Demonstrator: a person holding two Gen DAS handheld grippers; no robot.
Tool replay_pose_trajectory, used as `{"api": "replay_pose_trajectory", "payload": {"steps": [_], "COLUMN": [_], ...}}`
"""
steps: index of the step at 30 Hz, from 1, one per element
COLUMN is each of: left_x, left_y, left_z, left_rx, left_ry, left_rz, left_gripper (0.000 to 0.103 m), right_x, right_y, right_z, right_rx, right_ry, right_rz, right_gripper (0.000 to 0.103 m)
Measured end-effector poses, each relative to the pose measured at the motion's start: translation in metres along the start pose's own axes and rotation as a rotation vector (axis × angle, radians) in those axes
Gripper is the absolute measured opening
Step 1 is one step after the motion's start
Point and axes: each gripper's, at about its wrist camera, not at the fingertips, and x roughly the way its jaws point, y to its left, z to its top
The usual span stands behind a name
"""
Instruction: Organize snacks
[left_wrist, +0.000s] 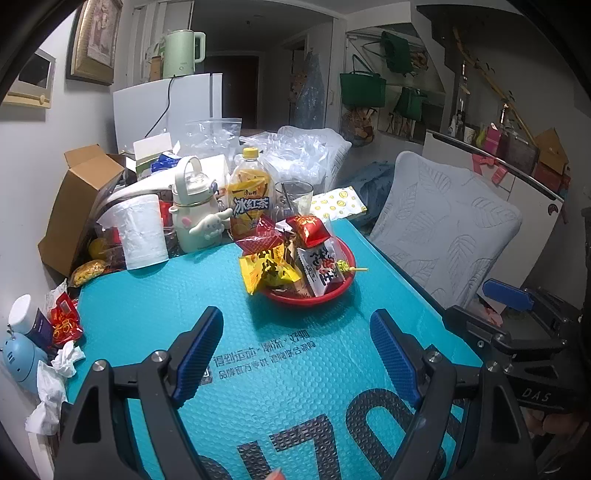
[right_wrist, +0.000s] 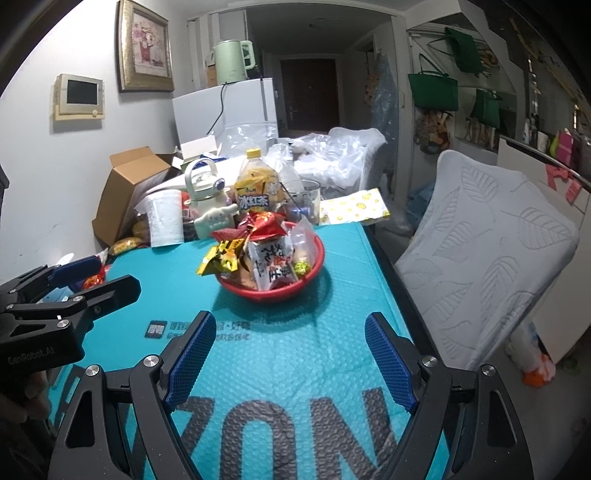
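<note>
A red bowl (left_wrist: 334, 293) stands on the teal bubble mat (left_wrist: 155, 306), heaped with snack packets: a yellow packet (left_wrist: 267, 271), a white packet with red print (left_wrist: 322, 267) and a red packet (left_wrist: 308, 226). The bowl also shows in the right wrist view (right_wrist: 317, 254). My left gripper (left_wrist: 297, 354) is open and empty, above the mat, short of the bowl. My right gripper (right_wrist: 290, 356) is open and empty, likewise short of the bowl. A loose red snack packet (left_wrist: 64, 323) lies at the mat's left edge.
Behind the bowl stand an iced tea bottle (left_wrist: 249, 195), a white cartoon flask (left_wrist: 194, 212), a paper roll (left_wrist: 142, 230), a glass (left_wrist: 295, 197) and a cardboard box (left_wrist: 79, 206). A grey-covered chair (left_wrist: 443, 225) stands right of the table. Crumpled tissues (left_wrist: 51, 384) lie at the left.
</note>
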Motion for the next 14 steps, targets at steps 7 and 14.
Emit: {"api": "replay_pose_trajectory", "payload": {"steps": [7,14], "left_x": [0.0045,0.007], "left_y": [-0.0018,-0.0005], "left_z": [-0.0013,-0.0023], "left_rx": [0.014,0.02], "left_ry": [0.018,0.023], "left_rz": [0.022,0.041], "left_gripper": [0.081,0.081], "right_x": [-0.0006,-0.0022], "right_y": [-0.0019,-0.0044], "right_z": [-0.0034,-0.0046], "right_rx": [0.013,0.022], "right_ry": [0.005,0.002], "right_rz": [-0.019,-0.033], "right_gripper": [0.083,0.083]}}
